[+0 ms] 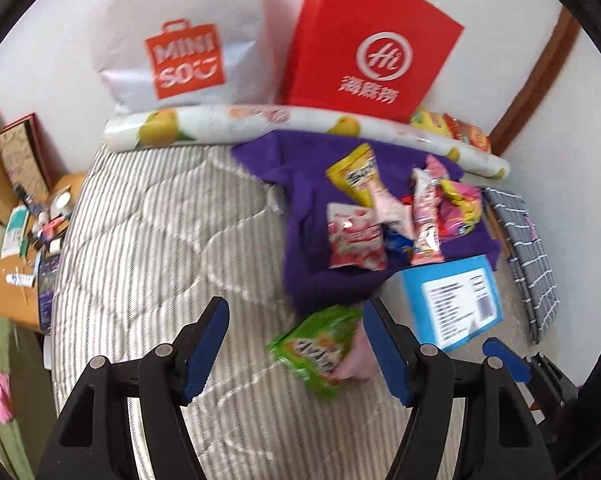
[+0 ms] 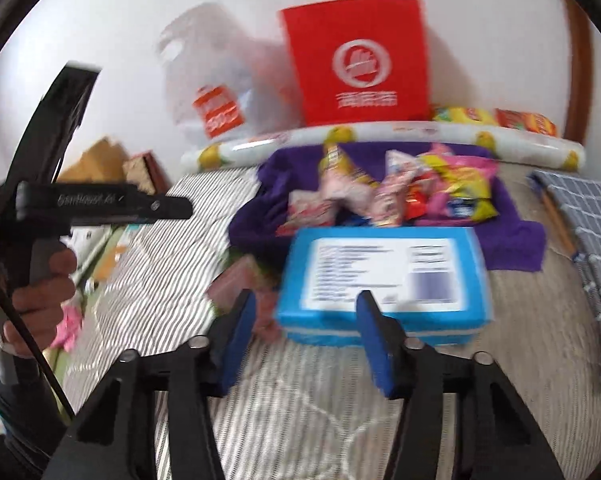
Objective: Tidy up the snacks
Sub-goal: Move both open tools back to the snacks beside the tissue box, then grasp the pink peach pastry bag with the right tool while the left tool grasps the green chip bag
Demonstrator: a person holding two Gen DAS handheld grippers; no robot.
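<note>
Toward the bed's (image 1: 148,240) far edge, loose snack packets (image 1: 384,216) lie heaped on a purple cloth (image 1: 300,184), apparently awaiting sorting; left tool (image 1: 296,344) spread, empty, beside a green packet (image 1: 320,348); right tool (image 2: 306,336) spread, empty, facing a blue box (image 2: 384,276)

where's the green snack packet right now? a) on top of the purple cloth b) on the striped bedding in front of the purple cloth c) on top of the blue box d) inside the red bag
b, since the green snack packet lies on the striped bedding, nearer the camera than the purple cloth, and left of the blue box.
</note>
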